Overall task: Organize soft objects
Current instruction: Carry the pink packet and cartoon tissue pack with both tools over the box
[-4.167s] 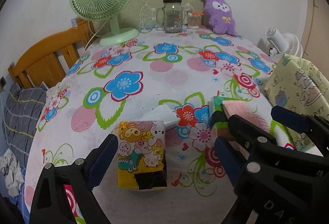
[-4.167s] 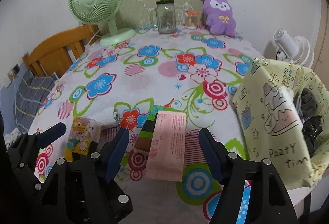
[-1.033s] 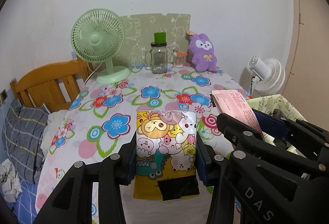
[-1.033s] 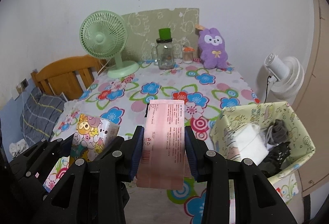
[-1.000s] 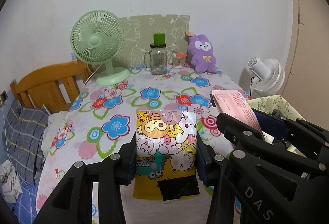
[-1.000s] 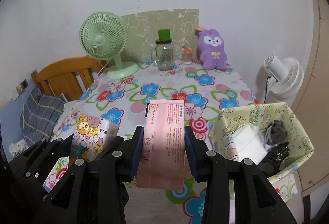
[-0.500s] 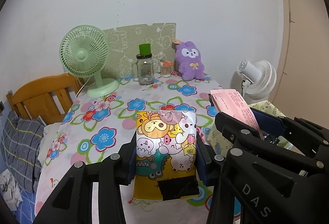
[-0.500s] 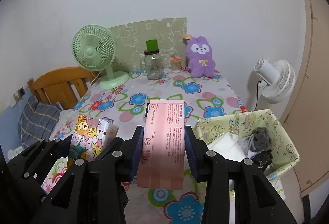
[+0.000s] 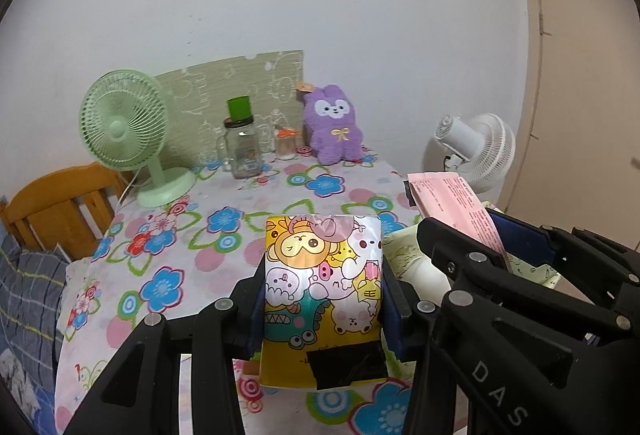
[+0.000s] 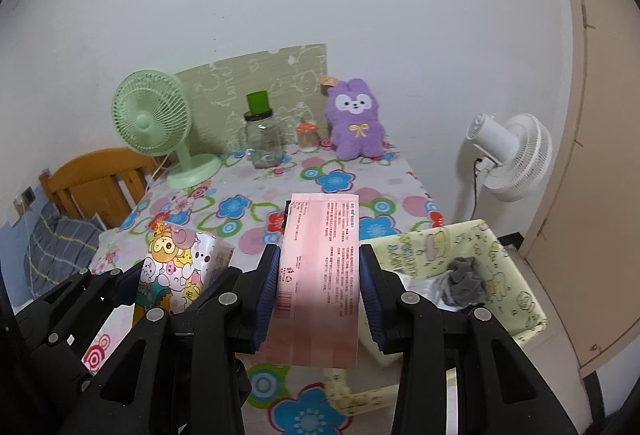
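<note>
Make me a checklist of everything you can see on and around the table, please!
Surface: table under a flowered cloth.
Job's things: cartoon tissue pack and pink pack, both lifted; yellow-green fabric bin holding grey cloth.
Clutter: green fan, glass jar, purple plush bunny.
Grippers: left claw clamps the cartoon pack; right claw clamps the pink pack.
Cables: white cord from the green fan.
Surroundings: white floor fan, wooden headboard.
</note>
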Demonstrator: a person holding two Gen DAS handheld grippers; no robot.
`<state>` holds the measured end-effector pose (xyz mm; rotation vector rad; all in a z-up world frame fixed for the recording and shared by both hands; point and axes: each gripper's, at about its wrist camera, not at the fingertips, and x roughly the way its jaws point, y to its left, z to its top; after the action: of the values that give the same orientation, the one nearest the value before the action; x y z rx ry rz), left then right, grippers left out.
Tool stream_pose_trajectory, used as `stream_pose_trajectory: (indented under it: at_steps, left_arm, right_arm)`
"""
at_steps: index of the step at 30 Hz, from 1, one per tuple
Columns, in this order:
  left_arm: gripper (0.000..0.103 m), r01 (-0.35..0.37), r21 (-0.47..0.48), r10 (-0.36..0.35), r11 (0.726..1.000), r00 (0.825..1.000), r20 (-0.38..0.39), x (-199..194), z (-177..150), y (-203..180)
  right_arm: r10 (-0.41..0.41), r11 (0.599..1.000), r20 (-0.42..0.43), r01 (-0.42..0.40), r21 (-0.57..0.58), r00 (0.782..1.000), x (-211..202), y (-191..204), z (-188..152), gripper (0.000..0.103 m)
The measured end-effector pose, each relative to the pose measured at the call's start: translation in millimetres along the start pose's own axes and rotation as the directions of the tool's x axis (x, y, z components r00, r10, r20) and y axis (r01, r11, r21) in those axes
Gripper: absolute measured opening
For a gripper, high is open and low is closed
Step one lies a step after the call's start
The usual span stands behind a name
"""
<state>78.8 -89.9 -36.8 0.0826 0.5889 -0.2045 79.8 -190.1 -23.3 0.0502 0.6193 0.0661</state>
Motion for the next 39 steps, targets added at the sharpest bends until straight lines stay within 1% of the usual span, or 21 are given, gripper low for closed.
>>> stream_pose_trajectory:
  at_steps: [10,21,28,37,39]
  left_arm:
    - [0.048,0.054,0.039,-0.053,0.998,0.998,-0.015,16,8,-32]
    - [0.048,0.109,0.079,-0.106,0.991,0.994,-0.038,37,15,-62]
    - [0.048,0.144,0.112,-0.138,0.983,0.989,-0.061,54,17,-81]
    - [0.048,0.191,0.121,-0.180,0.974,0.979,-0.097,75,16,-101]
    - [0.050,0.199,0.120,-0.187,0.973,0.976,-0.108,79,16,-104]
  right_arm:
    - [-0.046,0.999,0.000,0.046,0.028,0.999,-1,-35,0,0.042]
    - [-0.093,0.994,-0.012,0.094,0.063,0.996,8,-67,0,0.042]
    - [-0.119,0.989,-0.029,0.121,0.087,0.993,12,-88,-2,0.042]
    - [-0.155,0.979,-0.054,0.160,0.122,0.987,23,-113,-5,0.042]
    - [-0.160,0.977,-0.064,0.168,0.129,0.985,26,-118,-6,0.042]
